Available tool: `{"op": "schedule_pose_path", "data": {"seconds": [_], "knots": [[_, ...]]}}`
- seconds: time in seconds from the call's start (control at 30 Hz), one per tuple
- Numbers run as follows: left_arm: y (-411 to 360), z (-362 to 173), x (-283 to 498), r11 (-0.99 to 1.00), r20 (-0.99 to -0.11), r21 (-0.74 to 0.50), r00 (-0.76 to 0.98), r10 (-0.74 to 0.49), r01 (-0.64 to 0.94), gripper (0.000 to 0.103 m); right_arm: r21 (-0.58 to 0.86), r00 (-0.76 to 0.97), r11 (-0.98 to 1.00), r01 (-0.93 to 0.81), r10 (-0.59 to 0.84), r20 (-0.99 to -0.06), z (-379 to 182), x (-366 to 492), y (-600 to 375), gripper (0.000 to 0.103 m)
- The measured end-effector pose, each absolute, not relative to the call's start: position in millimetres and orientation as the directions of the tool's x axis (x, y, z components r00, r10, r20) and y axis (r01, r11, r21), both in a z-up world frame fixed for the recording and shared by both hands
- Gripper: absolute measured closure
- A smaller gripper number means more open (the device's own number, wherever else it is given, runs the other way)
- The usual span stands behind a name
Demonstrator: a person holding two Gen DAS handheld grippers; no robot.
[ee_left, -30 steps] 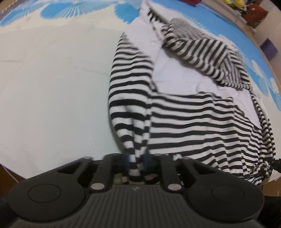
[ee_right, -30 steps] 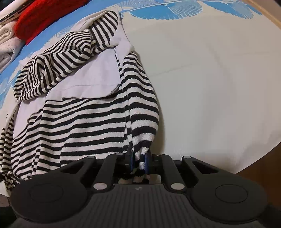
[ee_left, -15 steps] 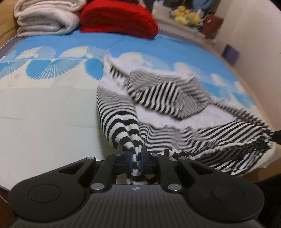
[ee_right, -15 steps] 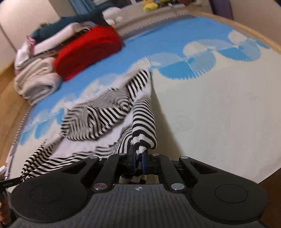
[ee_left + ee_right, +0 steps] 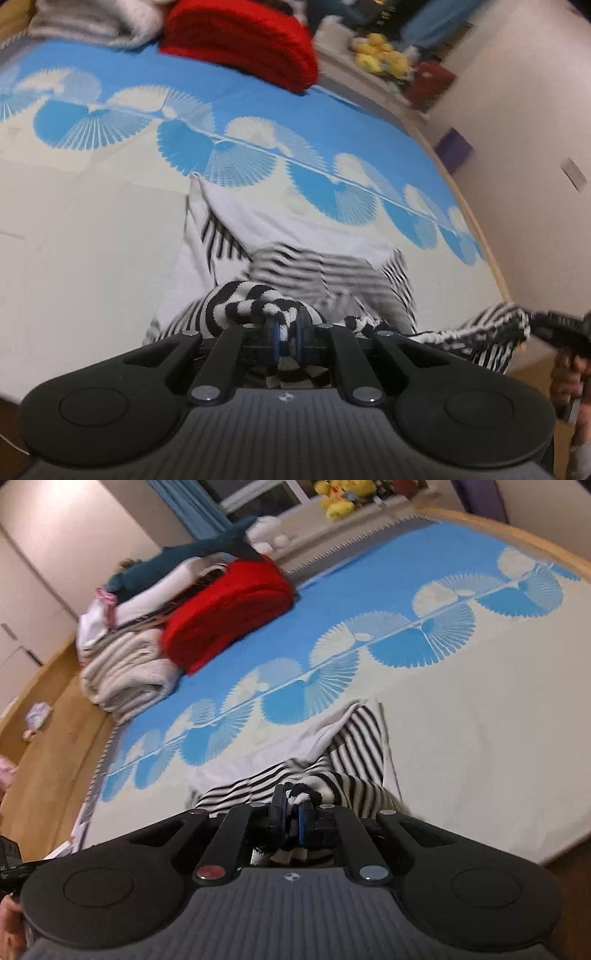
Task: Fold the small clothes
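A black-and-white striped garment with a white lining lies on the blue-and-cream mat. My left gripper is shut on a striped corner of it, bunched between the blue pads. My right gripper is shut on the other striped corner. In the left wrist view the right gripper shows at the far right, pulling the striped edge taut. The garment's near part is hidden under both gripper bodies.
A folded red blanket and a stack of folded white and beige clothes sit at the mat's far end. Yellow plush toys lie beyond. The wooden floor borders the mat.
Both grippers have lifted and carried the striped hem forward over the garment toward its far end. The views tilted up from the garment to the far end of the mat.
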State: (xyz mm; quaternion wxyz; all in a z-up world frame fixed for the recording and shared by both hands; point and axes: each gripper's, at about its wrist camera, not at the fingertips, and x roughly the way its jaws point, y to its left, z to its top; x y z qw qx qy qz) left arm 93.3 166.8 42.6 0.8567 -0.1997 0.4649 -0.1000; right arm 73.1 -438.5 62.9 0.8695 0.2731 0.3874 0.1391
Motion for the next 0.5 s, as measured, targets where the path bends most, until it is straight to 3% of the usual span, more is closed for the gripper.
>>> {"op": "schedule_pose_path", "data": {"seconds": [0.17,0.33,0.37,0.43,0.5], "knots": [[183.0,-23.5,188.3,0.862,-0.798,-0.480,0.487,-0.354,-0.160,0.093,0.568,0.621,0.823,0.019,0.436,-0.652,14.4,173.5,-422.4,0.098],[209.0,-71.4,221.0,0.764,-0.801,-0.557,0.455,-0.390,-0.326,0.076,0.524,0.603,0.840,0.139,0.348,-0.718,-39.2,234.2,-407.4,0.090],[213.5,-70.8,221.8,0.750,-0.792,-0.568,0.472,-0.387,-0.339,0.076,0.525,0.603,0.839,0.147,0.344,-0.719,-48.7,235.8,-405.9,0.090],[213.0,-61.7,221.5,0.763,-0.771,-0.575,0.509,-0.383,-0.296,0.064,0.485,0.560,0.855,0.185,0.314,-0.767,-58.3,242.6,-401.1,0.086],[206.6,-50.7,220.9,0.798,-0.761,-0.558,0.524,-0.382,-0.229,0.062,0.505,0.609,0.848,0.162,0.317,-0.727,-48.8,244.1,-399.6,0.084]]}}
